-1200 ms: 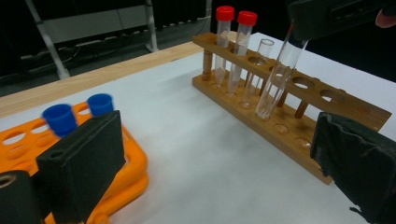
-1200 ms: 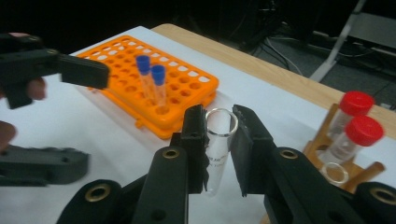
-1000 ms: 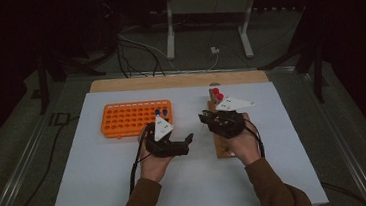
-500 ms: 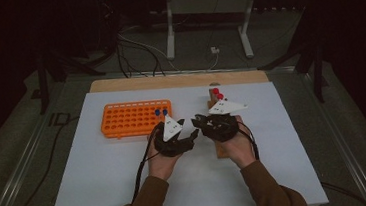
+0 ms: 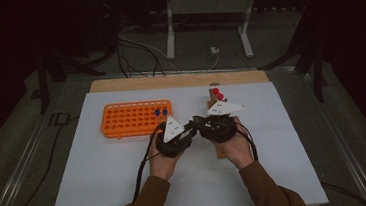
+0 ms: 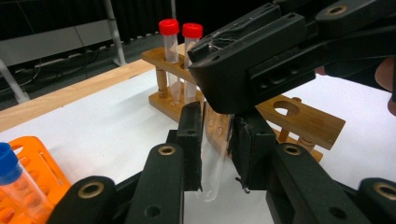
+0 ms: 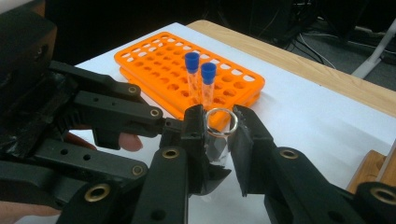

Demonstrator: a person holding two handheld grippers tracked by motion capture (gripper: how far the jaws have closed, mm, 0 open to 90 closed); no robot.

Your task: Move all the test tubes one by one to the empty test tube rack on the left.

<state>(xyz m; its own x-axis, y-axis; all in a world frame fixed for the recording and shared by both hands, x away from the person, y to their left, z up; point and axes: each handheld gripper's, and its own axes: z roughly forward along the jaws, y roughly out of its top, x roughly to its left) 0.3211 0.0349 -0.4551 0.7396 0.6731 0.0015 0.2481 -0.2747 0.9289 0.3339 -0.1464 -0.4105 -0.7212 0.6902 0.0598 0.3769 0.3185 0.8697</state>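
Near the middle of the white worktop the two tools meet tip to tip. The left tool, jaws just closing, pinches the lower part of a clear uncapped test tube; the right tool grips that tube just under its open rim. Right of them lies the wooden rack with two red-capped tubes. Far left, the orange rack carries two blue-capped tubes.

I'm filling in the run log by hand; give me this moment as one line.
left gripper: just closed on clear tube | right gripper: shut on clear tube, open rim up | site: between orange rack and wooden rack
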